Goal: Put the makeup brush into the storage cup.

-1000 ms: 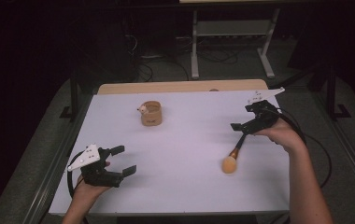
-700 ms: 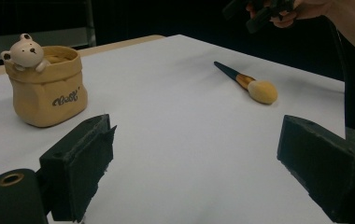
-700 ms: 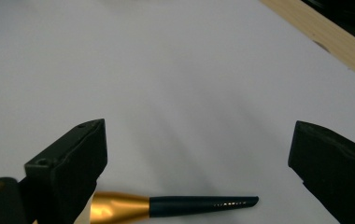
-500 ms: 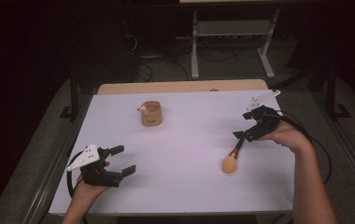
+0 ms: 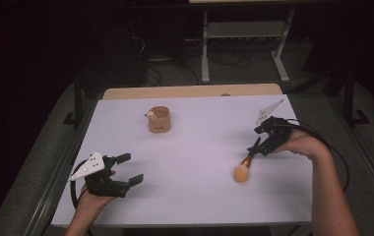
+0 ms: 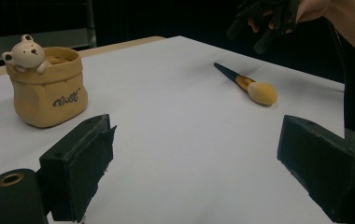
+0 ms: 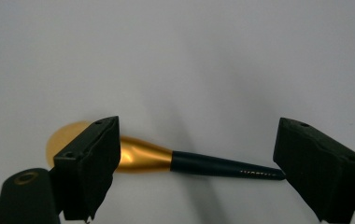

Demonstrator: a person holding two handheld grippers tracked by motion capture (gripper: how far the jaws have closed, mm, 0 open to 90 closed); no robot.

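Observation:
A makeup brush (image 5: pixel 245 164) with a black handle, gold ferrule and orange head lies flat on the white table (image 5: pixel 195 196), right of centre. My right gripper (image 5: pixel 259 147) hovers open over its handle end. In the right gripper view the brush (image 7: pixel 189 164) lies crosswise between the wide-apart jaws of the right gripper (image 7: pixel 198 135), untouched. My left gripper (image 5: pixel 132 168) rests open at the near left with nothing in it. From the left gripper (image 6: pixel 196 135) I see the brush (image 6: pixel 248 85) and the right gripper (image 6: pixel 269 23) above it.
A small tan pot (image 5: pixel 159 119) with a bear figure on its rim stands upright at the back centre-left, also seen as the pot (image 6: pixel 49 88) in the left gripper view. A wooden strip (image 5: pixel 190 91) edges the table's far side. A metal stand (image 5: pixel 244 44) and cables lie on the floor beyond.
The right hand and gripper have shifted a little to the right and nearer. The brush head has stayed in place on the table. The left gripper has not moved.

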